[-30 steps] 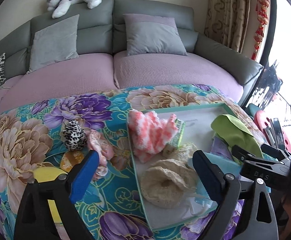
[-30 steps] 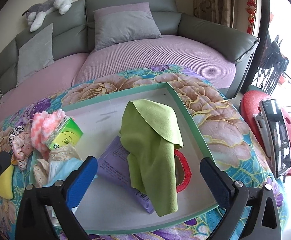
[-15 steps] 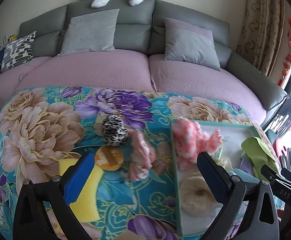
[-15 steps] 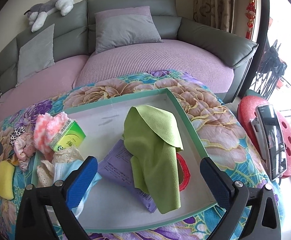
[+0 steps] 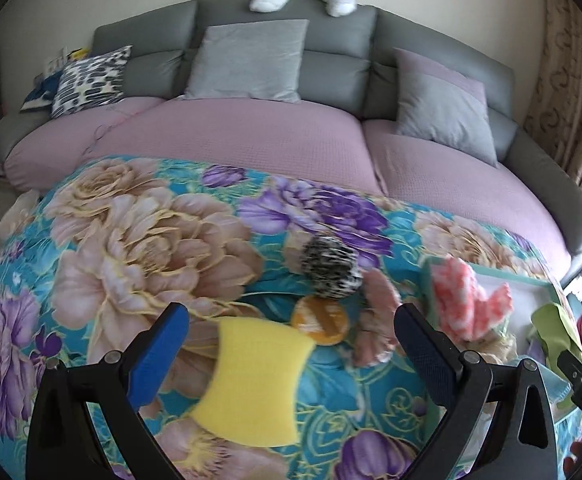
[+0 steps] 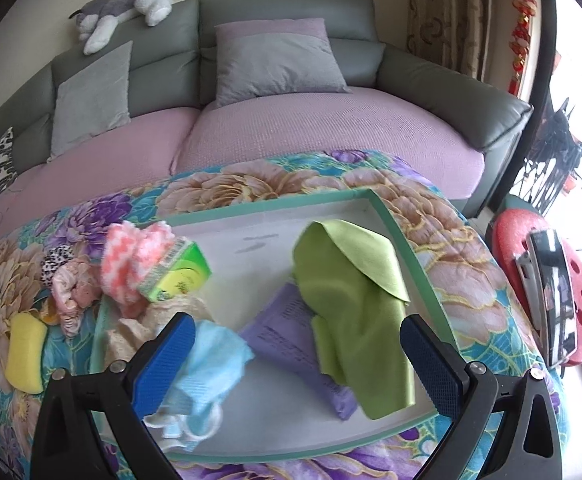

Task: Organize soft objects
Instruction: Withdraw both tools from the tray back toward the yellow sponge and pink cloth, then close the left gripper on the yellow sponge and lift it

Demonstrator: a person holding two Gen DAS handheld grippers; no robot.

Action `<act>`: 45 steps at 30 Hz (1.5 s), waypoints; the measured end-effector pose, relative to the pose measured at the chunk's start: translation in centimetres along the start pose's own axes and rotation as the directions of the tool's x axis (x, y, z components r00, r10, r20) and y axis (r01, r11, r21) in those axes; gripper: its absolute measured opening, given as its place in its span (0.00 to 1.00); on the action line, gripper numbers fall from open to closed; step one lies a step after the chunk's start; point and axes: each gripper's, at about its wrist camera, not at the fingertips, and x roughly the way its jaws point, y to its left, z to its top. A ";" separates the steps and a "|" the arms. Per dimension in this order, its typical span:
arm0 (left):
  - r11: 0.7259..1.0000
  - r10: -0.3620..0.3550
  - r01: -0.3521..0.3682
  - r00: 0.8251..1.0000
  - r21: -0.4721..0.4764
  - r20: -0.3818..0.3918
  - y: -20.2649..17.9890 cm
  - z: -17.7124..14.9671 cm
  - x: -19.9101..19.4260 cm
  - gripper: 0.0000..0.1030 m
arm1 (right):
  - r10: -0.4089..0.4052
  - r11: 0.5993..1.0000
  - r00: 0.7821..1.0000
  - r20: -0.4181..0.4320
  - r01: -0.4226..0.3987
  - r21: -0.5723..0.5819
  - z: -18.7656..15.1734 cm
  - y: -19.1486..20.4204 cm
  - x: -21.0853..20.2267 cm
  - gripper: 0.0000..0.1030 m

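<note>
From the left wrist camera, the left gripper (image 5: 291,344) stands spread wide over the floral cloth (image 5: 131,240), its blue pads (image 5: 159,356) clear of everything, with the yellow sponge (image 5: 255,380) lying flat on the cloth between them. Taking the sponge as the landmark, an orange round pad (image 5: 320,325) lies just beyond its far right corner, a black-and-white spotted ball (image 5: 331,266) sits beyond that, and a pale pink bundle (image 5: 377,320) lies to the right of the orange pad. Farther right of the sponge, the pink-and-white knit piece (image 5: 467,304) rests at the near edge of the green-rimmed tray (image 5: 531,278); this side of the frame is blurred, so the tray's contents are hard to read here. From the right wrist camera, the right gripper (image 6: 297,356) is likewise spread, gripping nothing, over the tray (image 6: 395,224). The sponge (image 6: 25,356) lies on the cloth outside the tray's left rim. Inside the tray, well to the right of the sponge, are a light blue cloth (image 6: 207,364), a purple packet (image 6: 291,332), a lime green cloth (image 6: 355,300) draped over it, and a green box (image 6: 179,272) against the knit piece (image 6: 135,260).
</note>
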 end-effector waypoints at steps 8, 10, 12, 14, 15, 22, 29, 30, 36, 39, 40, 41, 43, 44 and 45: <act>0.998 0.040 -0.039 0.999 -0.056 0.015 3.8 0.4 -0.8 0.99 | 0.065 0.995 0.998 0.010 -0.064 -0.075 0.4 5.0 -0.9 1.00; 0.997 0.044 -0.042 0.999 -0.071 0.020 4.6 0.5 -0.9 0.99 | 0.081 0.993 0.997 0.016 -0.079 -0.093 0.4 6.2 -1.1 1.00; 0.995 0.049 -0.047 0.999 -0.089 0.023 5.5 0.6 -1.1 0.99 | 0.101 0.989 0.995 0.020 -0.098 -0.112 0.3 7.6 -1.3 1.00; 0.993 0.055 -0.053 0.998 -0.104 0.023 6.4 0.6 -1.2 0.99 | 0.118 0.985 0.993 0.018 -0.115 -0.131 0.3 8.9 -1.4 1.00; 0.992 0.058 -0.055 0.998 -0.110 0.023 6.7 0.6 -1.2 0.99 | 0.125 0.983 0.992 0.014 -0.122 -0.139 0.2 9.6 -1.3 1.00; 0.984 0.088 -0.086 0.996 -0.153 0.010 9.6 0.6 -1.0 0.99 | 0.171 0.968 0.985 -0.023 -0.172 -0.183 -0.5 13.3 -0.8 1.00; 0.984 0.101 -0.105 0.994 -0.146 -0.030 11.0 0.2 -0.3 0.99 | 0.212 0.951 0.975 -0.071 -0.222 -0.217 -1.4 16.4 0.4 1.00; 0.985 0.093 -0.097 0.995 -0.140 -0.037 11.0 0.1 -0.1 0.99 | 0.213 0.949 0.974 -0.075 -0.224 -0.221 -1.5 16.7 0.5 1.00; 0.993 0.054 -0.063 0.995 -0.098 -0.088 9.8 -0.5 1.4 0.99 | 0.211 0.945 0.973 -0.099 -0.228 -0.232 -2.0 17.8 1.5 1.00; 0.996 0.044 -0.052 0.993 -0.074 -0.113 9.1 -0.9 2.2 0.99 | 0.205 0.945 0.972 -0.112 -0.227 -0.234 -2.2 17.9 1.8 1.00; 0.997 0.041 -0.049 0.992 -0.067 -0.120 8.8 -1.0 2.4 0.99 | 0.200 0.947 0.974 -0.110 -0.221 -0.235 -2.2 17.8 1.9 1.00; 0.997 0.038 -0.046 0.991 -0.057 -0.129 8.5 -1.1 2.7 0.99 | 0.196 0.948 0.975 -0.108 -0.216 -0.234 -2.2 17.7 1.8 1.00; 0.999 0.033 -0.039 0.988 -0.037 -0.150 8.0 -1.4 3.3 0.99 | 0.193 0.951 0.976 -0.104 -0.212 -0.226 -2.1 17.4 1.8 1.00; 0.999 0.033 -0.037 0.986 -0.024 -0.162 7.6 -1.6 3.6 0.99 | 0.191 0.953 0.976 -0.104 -0.210 -0.219 -2.0 17.1 1.9 1.00; 0.999 0.034 -0.037 0.984 -0.015 -0.173 7.4 -1.7 3.9 0.99 | 0.188 0.955 0.977 -0.105 -0.207 -0.213 -2.0 16.9 1.9 1.00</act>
